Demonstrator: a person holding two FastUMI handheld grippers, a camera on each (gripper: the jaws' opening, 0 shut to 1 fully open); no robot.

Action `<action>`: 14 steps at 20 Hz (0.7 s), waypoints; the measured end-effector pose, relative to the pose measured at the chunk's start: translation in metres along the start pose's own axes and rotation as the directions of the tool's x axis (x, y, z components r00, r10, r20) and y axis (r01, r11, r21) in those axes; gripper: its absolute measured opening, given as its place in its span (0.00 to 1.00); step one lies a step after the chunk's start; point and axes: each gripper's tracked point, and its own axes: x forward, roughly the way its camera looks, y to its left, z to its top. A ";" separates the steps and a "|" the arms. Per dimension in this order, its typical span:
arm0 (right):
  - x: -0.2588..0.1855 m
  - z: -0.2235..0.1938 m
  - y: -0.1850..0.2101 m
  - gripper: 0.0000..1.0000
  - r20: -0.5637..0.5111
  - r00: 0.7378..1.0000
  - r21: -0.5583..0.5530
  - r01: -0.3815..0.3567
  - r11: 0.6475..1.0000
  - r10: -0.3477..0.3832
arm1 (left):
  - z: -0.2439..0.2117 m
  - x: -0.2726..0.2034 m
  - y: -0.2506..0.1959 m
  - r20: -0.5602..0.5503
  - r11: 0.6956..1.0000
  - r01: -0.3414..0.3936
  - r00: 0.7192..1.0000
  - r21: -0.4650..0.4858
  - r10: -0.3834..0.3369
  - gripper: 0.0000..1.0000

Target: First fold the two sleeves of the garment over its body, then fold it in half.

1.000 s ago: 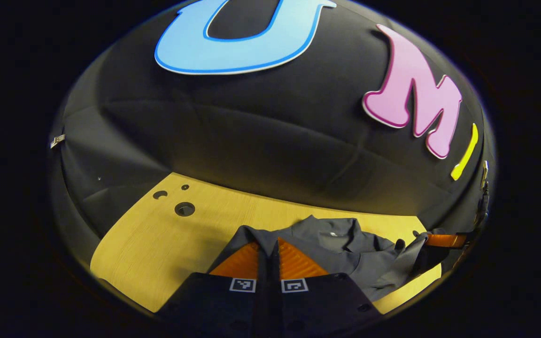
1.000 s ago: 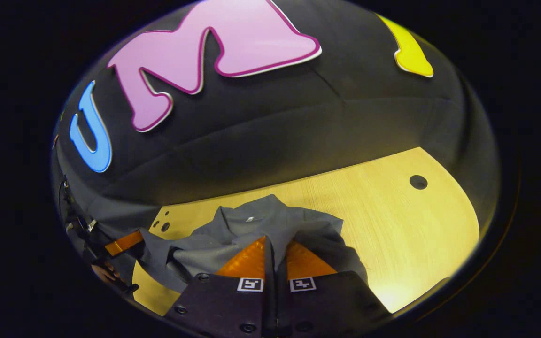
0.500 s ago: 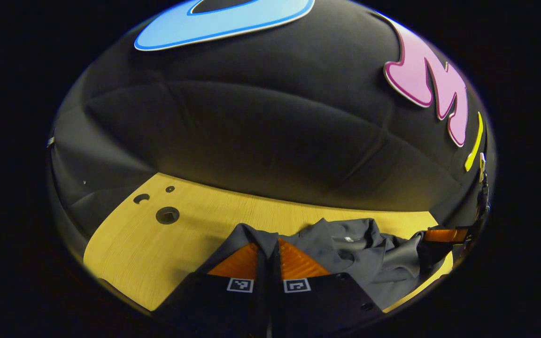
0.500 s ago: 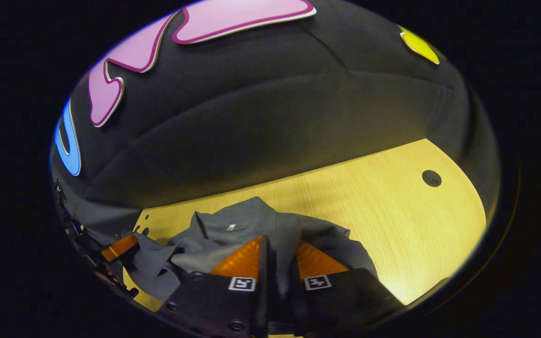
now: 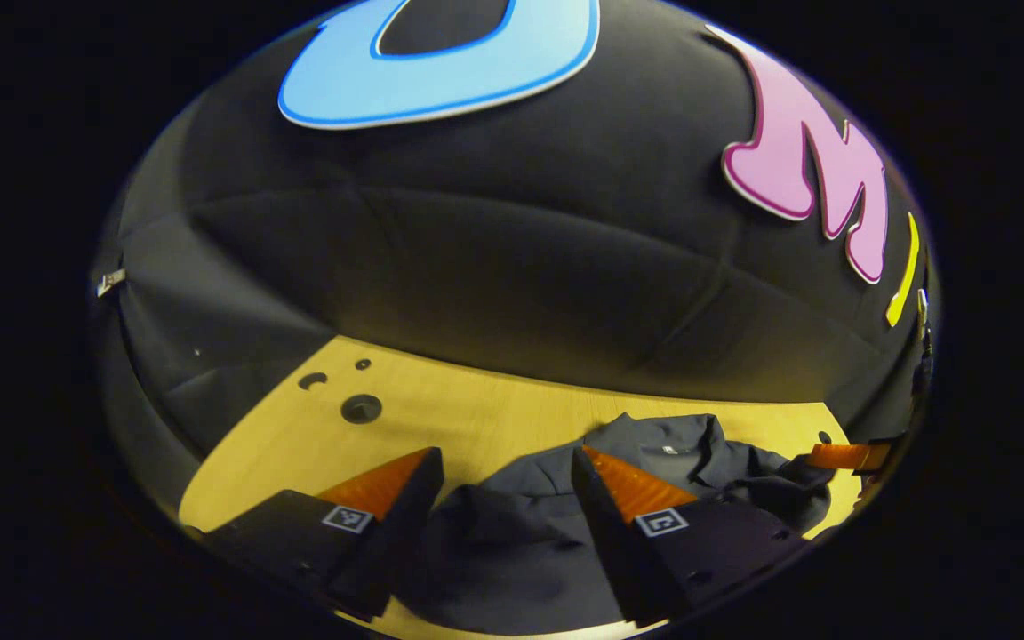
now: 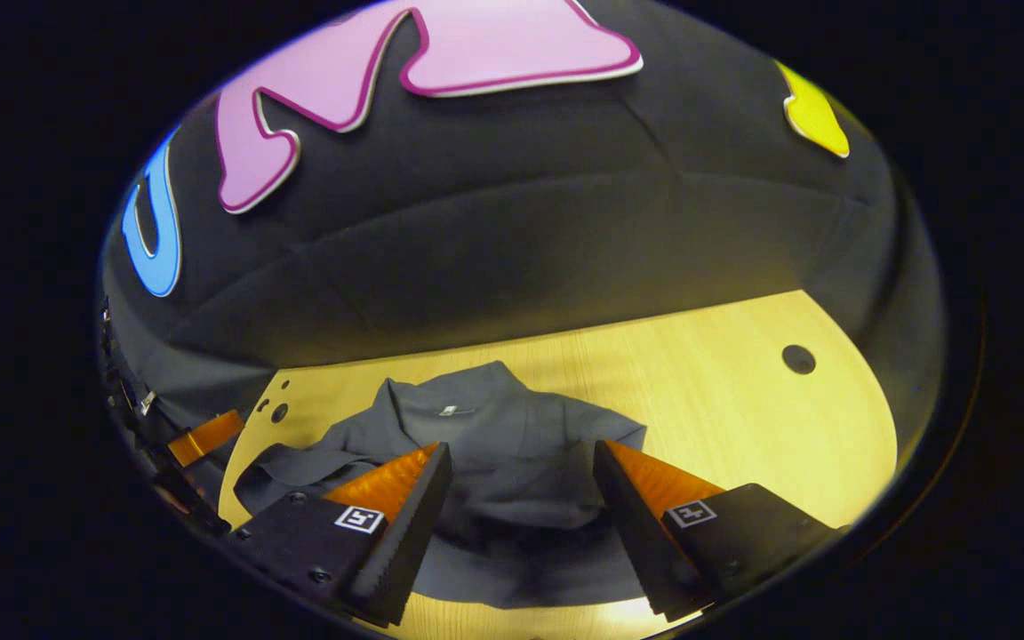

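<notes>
The left tool (image 5: 503, 462) stands released, its two fingers spread wide with nothing between them but the cloth lying below; the dark grey collared garment (image 5: 512, 542) sits under and just beyond that gap, rumpled, its collar and small neck tag turned toward the booth wall; its near edge reaches the bottom of the left gripper view. The right tool (image 6: 521, 453) is likewise released, fingers wide apart and gripping nothing; in the right gripper view the garment (image 6: 512, 444) lies between and ahead of them, collar at the far side, one sleeve bunched out to the view's left, the near hem resting on the pale yellow wooden worktop (image 6: 743, 400).

In the left gripper view the other tool's finger shows at the far right edge, close beside the garment's bunched side; whether it touches the cloth I cannot tell. The worktop (image 5: 441, 409) has bare room to the left of the garment in that view, with round holes (image 5: 361, 408) near its far corner; in the right gripper view a broad bare stretch lies to the right, with a single hole (image 6: 798, 359) near the far edge; the black cloth wall (image 6: 521, 249) rises straight from the worktop's far edge.
</notes>
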 end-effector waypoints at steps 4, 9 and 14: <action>-0.061 0.018 -0.013 0.99 0.093 0.994 -0.007 0.056 0.998 -0.055 | 0.028 -0.062 0.012 0.085 0.999 -0.023 0.996 0.037 0.019 0.96; -0.143 0.022 -0.020 0.99 0.208 0.971 -0.043 0.127 0.991 -0.115 | 0.042 -0.150 0.013 0.171 0.999 -0.037 0.985 0.040 0.030 0.96; -0.210 0.009 0.008 0.99 0.271 0.957 -0.022 0.112 0.993 -0.102 | 0.048 -0.228 0.003 0.244 0.996 0.000 0.970 0.087 -0.021 0.96</action>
